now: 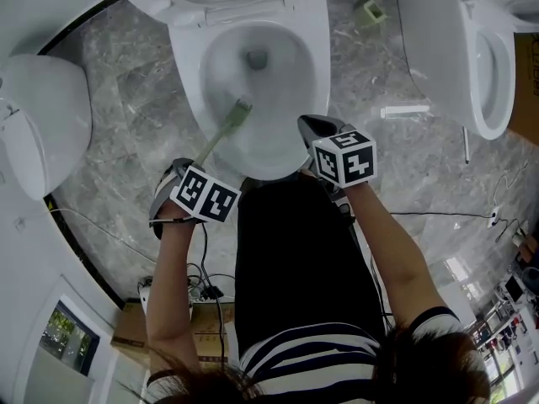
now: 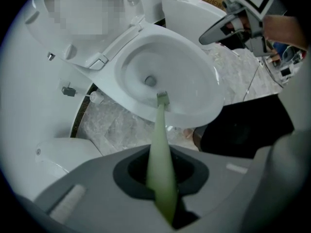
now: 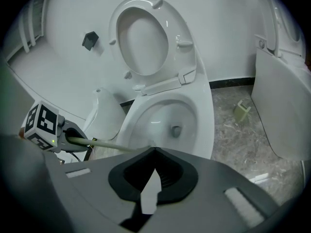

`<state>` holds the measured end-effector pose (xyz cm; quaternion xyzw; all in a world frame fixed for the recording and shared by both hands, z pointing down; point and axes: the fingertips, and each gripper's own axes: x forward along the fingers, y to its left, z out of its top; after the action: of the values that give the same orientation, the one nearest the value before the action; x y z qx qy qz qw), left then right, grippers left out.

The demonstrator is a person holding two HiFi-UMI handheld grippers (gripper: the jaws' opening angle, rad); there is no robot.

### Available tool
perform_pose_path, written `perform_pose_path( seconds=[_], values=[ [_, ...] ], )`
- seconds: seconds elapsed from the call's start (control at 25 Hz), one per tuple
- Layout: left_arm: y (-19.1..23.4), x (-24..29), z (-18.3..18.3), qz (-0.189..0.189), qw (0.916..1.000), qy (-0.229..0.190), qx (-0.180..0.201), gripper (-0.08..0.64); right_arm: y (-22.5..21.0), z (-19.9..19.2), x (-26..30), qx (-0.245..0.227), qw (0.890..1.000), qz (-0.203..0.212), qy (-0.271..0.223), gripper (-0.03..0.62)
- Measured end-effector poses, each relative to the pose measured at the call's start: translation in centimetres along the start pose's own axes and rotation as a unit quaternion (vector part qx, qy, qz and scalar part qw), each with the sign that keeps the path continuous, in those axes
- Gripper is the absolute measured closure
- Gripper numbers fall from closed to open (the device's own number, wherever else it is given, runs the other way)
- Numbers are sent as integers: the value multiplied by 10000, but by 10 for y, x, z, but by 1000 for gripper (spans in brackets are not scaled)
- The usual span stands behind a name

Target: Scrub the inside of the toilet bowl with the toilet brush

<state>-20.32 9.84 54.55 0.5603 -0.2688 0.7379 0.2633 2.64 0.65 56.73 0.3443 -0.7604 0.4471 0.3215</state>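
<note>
Left gripper (image 2: 163, 178) is clamped on the toilet brush (image 1: 227, 126), head inside the toilet bowl (image 1: 290, 78) around 7 o'clock from the drain (image 1: 257, 57) (right gripper (image 3: 154, 176) pinched closed, empty), so I'd press and sweep full circles.

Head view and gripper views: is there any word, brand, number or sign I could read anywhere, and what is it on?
No readable text anywhere.
Left marker cube and right marker cube: black-and-white square patterns only, no letters.
Toilet and toilet brush: no brand or label shows.
</note>
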Motion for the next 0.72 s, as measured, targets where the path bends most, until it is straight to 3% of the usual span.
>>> perform_pose_path(
  seconds=[0.4, 0.72],
  values=[
    [-50, -6, -6, -493, 9984, -247, -122, 560, -5, -12, -5, 123, 9999, 1, 46, 597],
    [-93, -10, 18, -1044, 9912, -684, -430, 560, -10, -12, -11, 193, 9998, -16, -21, 595]
  ],
)
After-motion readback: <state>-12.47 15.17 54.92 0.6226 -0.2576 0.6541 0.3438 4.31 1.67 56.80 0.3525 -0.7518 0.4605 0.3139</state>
